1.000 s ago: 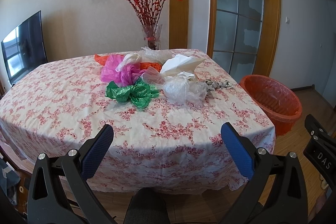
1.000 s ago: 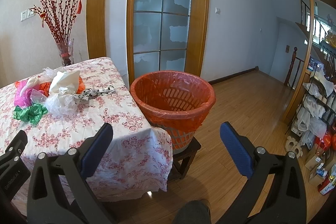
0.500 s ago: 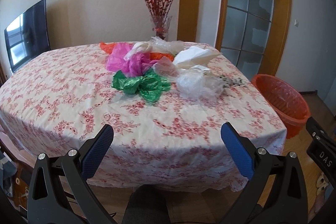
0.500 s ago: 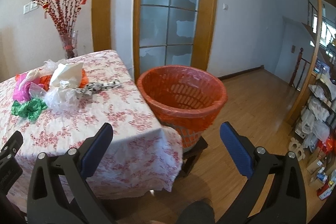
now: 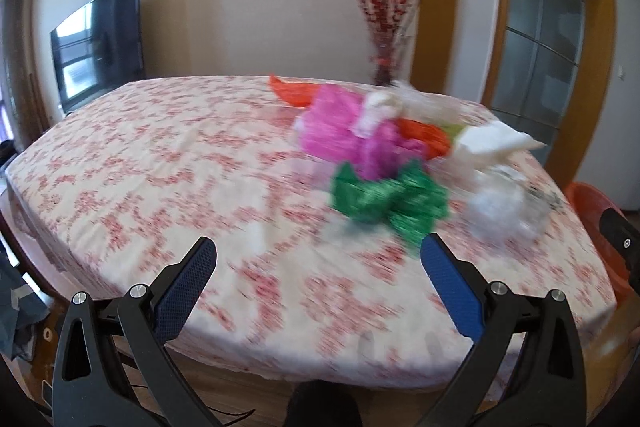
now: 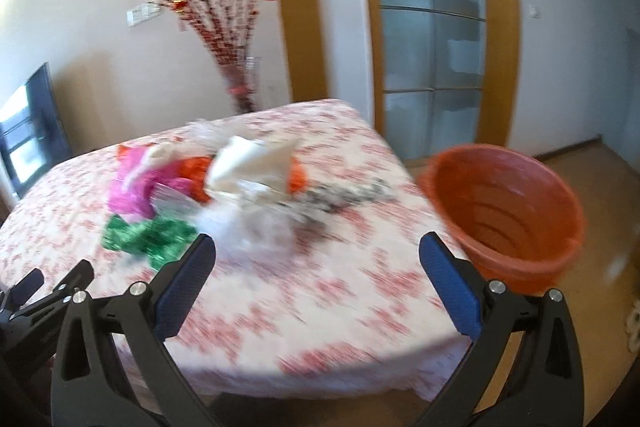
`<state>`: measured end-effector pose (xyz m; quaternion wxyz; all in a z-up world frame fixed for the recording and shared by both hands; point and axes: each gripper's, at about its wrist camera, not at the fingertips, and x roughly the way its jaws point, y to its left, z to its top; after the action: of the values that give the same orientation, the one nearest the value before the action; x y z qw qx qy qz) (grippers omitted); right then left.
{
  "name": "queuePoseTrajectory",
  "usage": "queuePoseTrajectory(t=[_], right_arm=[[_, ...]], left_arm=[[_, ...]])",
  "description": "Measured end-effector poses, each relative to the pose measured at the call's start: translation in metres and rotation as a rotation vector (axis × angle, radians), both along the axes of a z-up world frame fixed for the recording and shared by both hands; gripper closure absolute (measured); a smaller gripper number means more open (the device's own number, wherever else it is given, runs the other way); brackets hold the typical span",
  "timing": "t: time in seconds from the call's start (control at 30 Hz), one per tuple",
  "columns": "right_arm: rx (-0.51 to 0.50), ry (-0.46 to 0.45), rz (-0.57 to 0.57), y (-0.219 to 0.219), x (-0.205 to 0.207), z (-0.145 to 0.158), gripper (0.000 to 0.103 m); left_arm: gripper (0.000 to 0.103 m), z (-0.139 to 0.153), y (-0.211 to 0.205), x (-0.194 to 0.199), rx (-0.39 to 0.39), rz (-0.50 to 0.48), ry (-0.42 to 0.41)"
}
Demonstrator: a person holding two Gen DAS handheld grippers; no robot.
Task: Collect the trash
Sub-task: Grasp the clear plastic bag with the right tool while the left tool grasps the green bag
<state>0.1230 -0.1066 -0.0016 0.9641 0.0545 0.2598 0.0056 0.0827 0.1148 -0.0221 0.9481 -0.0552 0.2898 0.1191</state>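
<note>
A heap of plastic trash lies on the floral tablecloth [image 5: 168, 167]: a green wrapper [image 5: 390, 201], a pink bag [image 5: 344, 131], orange bags [image 5: 296, 93], a white bag [image 5: 492, 143] and a clear bag [image 5: 500, 207]. The heap also shows in the right wrist view: green wrapper [image 6: 146, 235], pink bag [image 6: 134, 183], white bag [image 6: 256, 161]. An orange waste basket [image 6: 508, 215] stands off the table's right edge. My left gripper [image 5: 318, 263] is open and empty over the near table edge. My right gripper [image 6: 316, 261] is open and empty, just short of the clear bag [image 6: 248, 227]. Both views are blurred.
A vase of red branches [image 5: 384, 7] stands behind the table's far side. A dark TV [image 5: 98, 39] is against the left wall. A glass door with a wooden frame [image 6: 432, 27] is behind the basket. Wooden floor [image 6: 600, 187] lies to the right.
Both grippers have moved up and toward the table. The left view swung left, the right view swung left from the basket onto the trash heap. Both stay open.
</note>
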Motion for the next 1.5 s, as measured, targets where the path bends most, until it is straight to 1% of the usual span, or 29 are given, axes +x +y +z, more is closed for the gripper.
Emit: queuePoseTrajectory(t=[0.1, 0.17, 0.3, 0.5, 0.57, 0.6, 0.63, 0.67, 0.7, 0.73, 0.77, 0.83, 0.93, 1.0, 1.03, 1.2, 1.27, 1.43, 1.5], right_arm=[[-0.002, -0.005, 0.055, 0.017, 0.018, 0.000, 0.005], [-0.014, 0.000, 0.088, 0.030, 0.031, -0.002, 0.009], [-0.052, 0.044, 0.143, 0.052, 0.057, -0.010, 0.016], [-0.115, 0.118, 0.163, 0.073, 0.081, -0.033, 0.029], [-0.139, 0.141, 0.166, 0.078, 0.088, -0.042, 0.042], [-0.152, 0.146, 0.165, 0.079, 0.089, -0.045, 0.046], [-0.164, 0.150, 0.165, 0.080, 0.089, -0.046, 0.051], [-0.164, 0.150, 0.166, 0.079, 0.089, -0.047, 0.056], [-0.156, 0.149, 0.170, 0.078, 0.088, -0.046, 0.058], [-0.146, 0.145, 0.174, 0.077, 0.085, -0.043, 0.064], [-0.139, 0.142, 0.176, 0.074, 0.085, -0.041, 0.067], [-0.124, 0.128, 0.179, 0.071, 0.081, -0.037, 0.069], [-0.098, 0.099, 0.188, 0.063, 0.073, -0.025, 0.072], [-0.086, 0.081, 0.188, 0.059, 0.067, -0.018, 0.074], [-0.081, 0.073, 0.187, 0.056, 0.065, -0.015, 0.075], [-0.054, 0.046, 0.179, 0.045, 0.053, -0.003, 0.079], [-0.047, 0.041, 0.174, 0.041, 0.049, 0.000, 0.079], [-0.038, 0.042, 0.161, 0.034, 0.044, 0.004, 0.079], [-0.036, 0.045, 0.155, 0.031, 0.043, 0.003, 0.079]], left_arm=[[0.002, 0.000, 0.013, 0.008, 0.001, 0.023, -0.002], [0.002, 0.000, 0.019, 0.011, 0.001, 0.027, -0.008], [0.002, -0.003, 0.027, 0.017, 0.004, 0.034, -0.004], [0.002, -0.009, 0.034, 0.022, -0.008, 0.027, 0.012], [0.002, -0.011, 0.035, 0.025, -0.018, 0.020, 0.018], [0.002, -0.011, 0.036, 0.025, -0.025, 0.016, 0.019], [0.002, -0.012, 0.036, 0.027, -0.033, 0.010, 0.021], [0.002, -0.013, 0.036, 0.028, -0.042, 0.003, 0.023], [0.002, -0.013, 0.036, 0.030, -0.051, -0.006, 0.023], [0.003, -0.013, 0.035, 0.032, -0.056, -0.015, 0.021], [0.003, -0.013, 0.034, 0.033, -0.061, -0.025, 0.018], [0.003, -0.013, 0.031, 0.037, -0.065, -0.040, 0.015], [0.006, -0.013, 0.024, 0.045, -0.069, -0.070, 0.014], [0.011, -0.014, 0.019, 0.053, -0.076, -0.096, 0.023], [0.012, -0.014, 0.016, 0.057, -0.081, -0.109, 0.031], [0.021, -0.020, 0.007, 0.079, -0.096, -0.153, 0.081], [0.022, -0.022, 0.004, 0.085, -0.097, -0.160, 0.097], [0.022, -0.031, 0.001, 0.103, -0.107, -0.179, 0.173], [0.026, -0.033, 0.000, 0.108, -0.110, -0.192, 0.193]])
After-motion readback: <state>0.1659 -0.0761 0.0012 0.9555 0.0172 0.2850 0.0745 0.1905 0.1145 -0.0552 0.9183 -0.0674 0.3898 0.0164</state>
